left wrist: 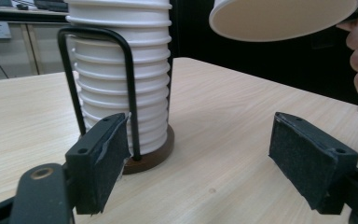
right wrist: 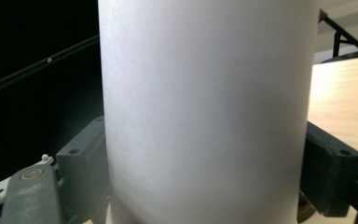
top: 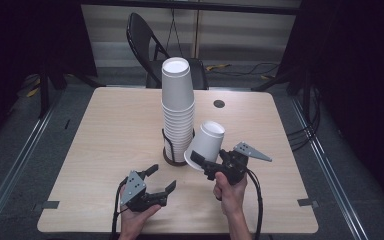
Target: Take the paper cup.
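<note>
A tall stack of upside-down white paper cups (top: 178, 112) stands in a black wire holder on a round brown base (top: 172, 159) near the table's middle; the left gripper view shows the stack (left wrist: 121, 74) close up. My right gripper (top: 200, 162) is shut on a single white paper cup (top: 207, 143), held tilted, bottom up, just right of the stack; the cup (right wrist: 205, 112) sits between its jaws, and its open rim (left wrist: 279, 21) hangs at the top of the left gripper view. My left gripper (top: 161, 179) is open above the table in front of the stack, nothing between its pads (left wrist: 103, 163).
The wooden table (top: 110, 130) has a small dark round hole (top: 219, 104) behind the cups. A black folding chair (top: 150, 45) stands past the far edge. Grey tape marks (top: 50, 205) sit at the near corners. Bare tabletop lies left of the stack.
</note>
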The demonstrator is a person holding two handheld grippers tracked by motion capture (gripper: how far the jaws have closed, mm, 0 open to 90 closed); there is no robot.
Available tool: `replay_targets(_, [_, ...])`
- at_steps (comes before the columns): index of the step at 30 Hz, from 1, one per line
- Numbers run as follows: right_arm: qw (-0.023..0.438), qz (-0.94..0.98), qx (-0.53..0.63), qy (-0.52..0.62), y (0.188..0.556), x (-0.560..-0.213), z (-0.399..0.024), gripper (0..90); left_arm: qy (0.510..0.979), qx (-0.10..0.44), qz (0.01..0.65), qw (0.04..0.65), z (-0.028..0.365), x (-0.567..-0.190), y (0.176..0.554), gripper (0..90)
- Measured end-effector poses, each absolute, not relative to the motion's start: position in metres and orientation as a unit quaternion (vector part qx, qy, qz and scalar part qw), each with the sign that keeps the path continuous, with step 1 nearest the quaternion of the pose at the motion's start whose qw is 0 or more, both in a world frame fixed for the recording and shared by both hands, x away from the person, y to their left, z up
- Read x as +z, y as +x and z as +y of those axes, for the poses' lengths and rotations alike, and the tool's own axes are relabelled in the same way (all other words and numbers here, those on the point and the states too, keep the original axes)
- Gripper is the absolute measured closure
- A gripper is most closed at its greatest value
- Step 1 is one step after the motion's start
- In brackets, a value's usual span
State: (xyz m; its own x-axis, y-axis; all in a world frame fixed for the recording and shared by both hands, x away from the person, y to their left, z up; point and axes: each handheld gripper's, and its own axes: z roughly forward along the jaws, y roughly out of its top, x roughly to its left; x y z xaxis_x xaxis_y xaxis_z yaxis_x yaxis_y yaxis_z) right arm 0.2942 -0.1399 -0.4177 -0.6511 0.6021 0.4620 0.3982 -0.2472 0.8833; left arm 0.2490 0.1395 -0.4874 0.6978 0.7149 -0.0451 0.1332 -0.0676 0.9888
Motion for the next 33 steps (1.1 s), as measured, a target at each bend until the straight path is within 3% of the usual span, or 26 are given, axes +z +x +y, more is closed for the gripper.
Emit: replay_targets(33, [-0.029, 0.569, 0.686, 0.452, 0.261, -0.465, -0.116, 16.1, 0.661, 0.263, 0.289, 0.640, 0.125, -0.490, 0.253, 33.7])
